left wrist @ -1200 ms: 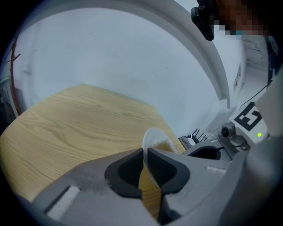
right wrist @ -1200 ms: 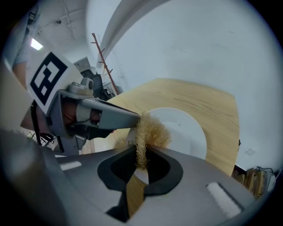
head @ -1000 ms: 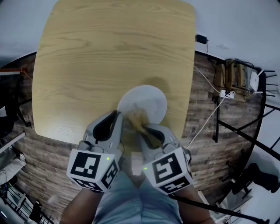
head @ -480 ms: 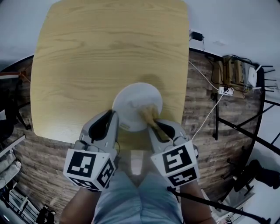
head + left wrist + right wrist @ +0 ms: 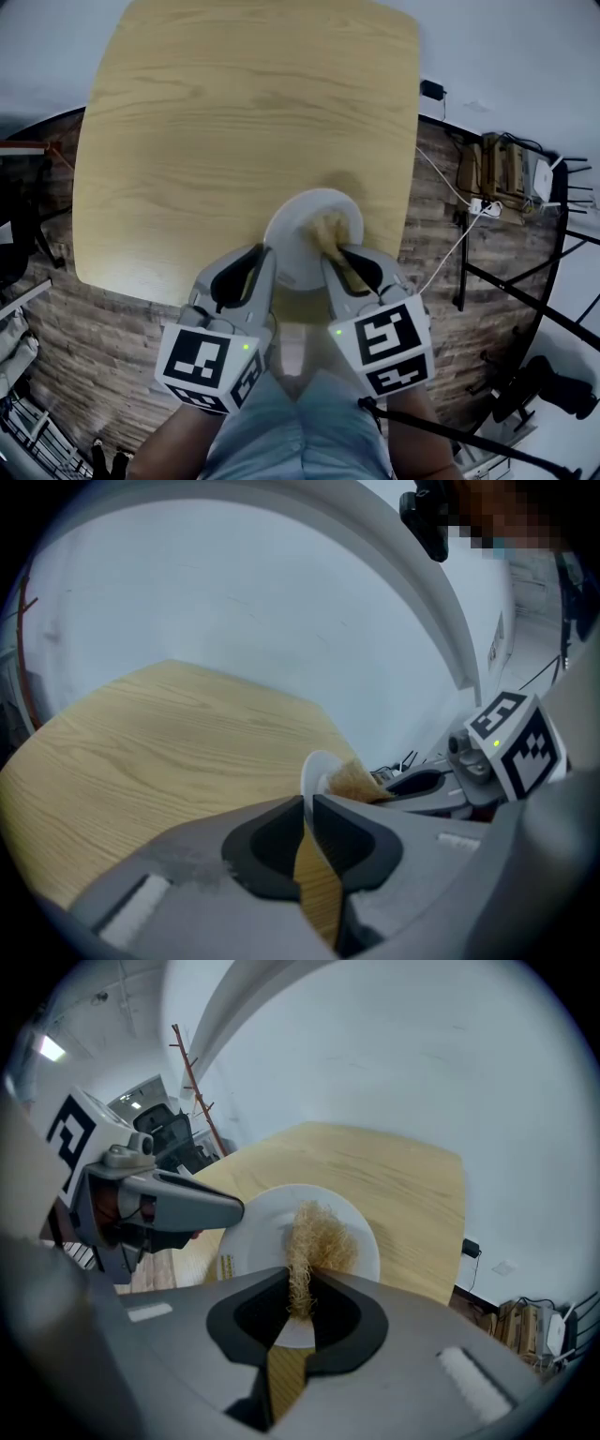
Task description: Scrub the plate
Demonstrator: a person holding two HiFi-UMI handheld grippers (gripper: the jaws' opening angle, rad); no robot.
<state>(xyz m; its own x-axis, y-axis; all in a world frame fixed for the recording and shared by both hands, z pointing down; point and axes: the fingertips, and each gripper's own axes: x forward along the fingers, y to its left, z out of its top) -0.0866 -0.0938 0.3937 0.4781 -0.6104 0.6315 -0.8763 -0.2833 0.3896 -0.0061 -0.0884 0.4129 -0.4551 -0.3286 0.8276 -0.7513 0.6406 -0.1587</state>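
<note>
A white plate (image 5: 292, 234) sits by the near edge of a pale wooden table (image 5: 234, 122). The left gripper (image 5: 265, 253) meets the plate's near left rim. The right gripper (image 5: 343, 253) clamps a tan scrubber (image 5: 332, 230), whose tuft lies on the plate's right half. Plank floor (image 5: 441, 281) surrounds the table

The grey plastic left gripper (image 5: 264, 255) and the matching right gripper (image 5: 343, 253) are held side by side, close together, both pointing forward and slanting down. The left gripper's dark fingers (image 5: 272, 841) are nearly together, pinching the rim of the round white plate (image 5: 314, 766). The right gripper's fingers (image 5: 342, 1316) clamp the tan fibre scrubber (image 5: 319, 1237). Behind each black-and-white marker cube (image 5: 208, 366), a forearm (image 5: 173, 450) reaches back toward the body.
</note>
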